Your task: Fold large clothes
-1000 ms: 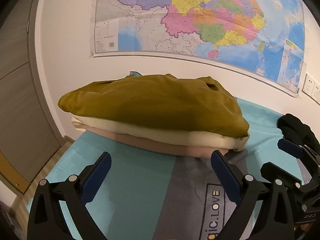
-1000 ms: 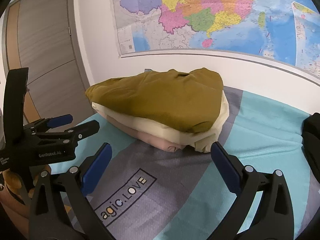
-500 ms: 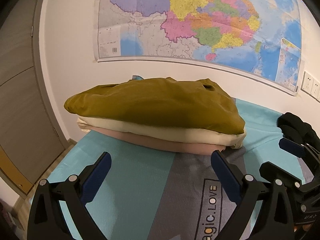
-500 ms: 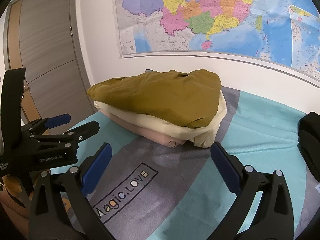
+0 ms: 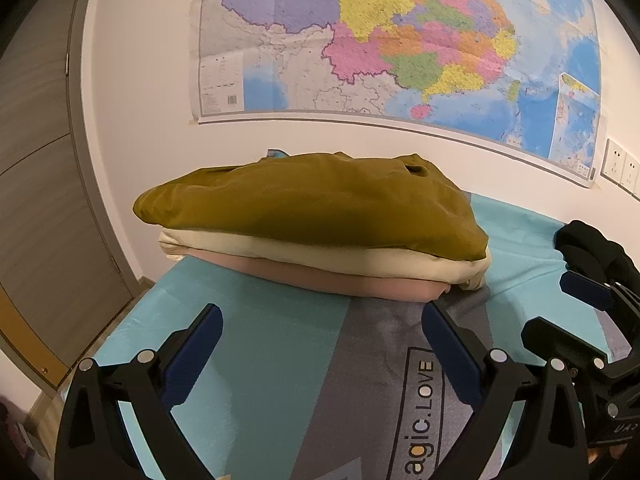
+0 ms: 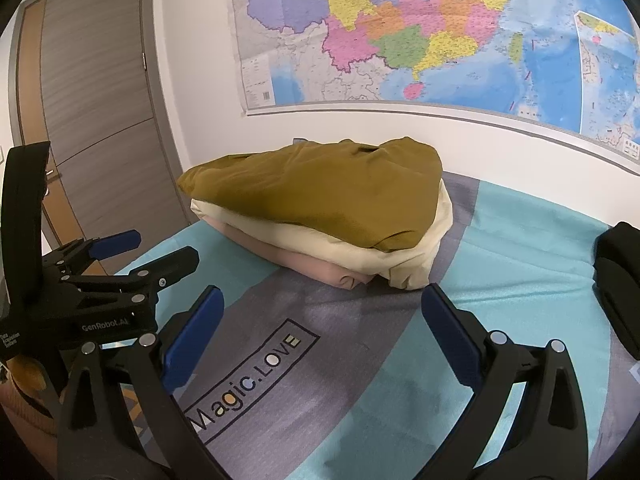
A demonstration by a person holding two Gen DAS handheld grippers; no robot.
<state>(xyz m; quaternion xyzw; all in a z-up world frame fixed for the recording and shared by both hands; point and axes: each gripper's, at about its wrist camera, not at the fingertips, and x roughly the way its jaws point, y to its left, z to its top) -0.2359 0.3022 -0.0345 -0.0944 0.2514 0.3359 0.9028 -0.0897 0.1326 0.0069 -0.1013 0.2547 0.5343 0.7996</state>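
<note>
Both grippers have drawn back, fingers (image 6: 196, 320) spread empty; bedspread (image 6: 360, 360) reads "Magic.LOVE", left gripper (image 6: 132, 256) "GenRobot.AI"

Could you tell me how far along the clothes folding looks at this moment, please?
Done: three folded garments sit stacked on the bed, olive garment on top, cream garment under it, pink garment at the bottom. In hand: nothing; the left hand-held gripper and right hand-held gripper are both open and empty over the bedspread. Left: probably the black garment, which lies unfolded at the right edge.
</note>
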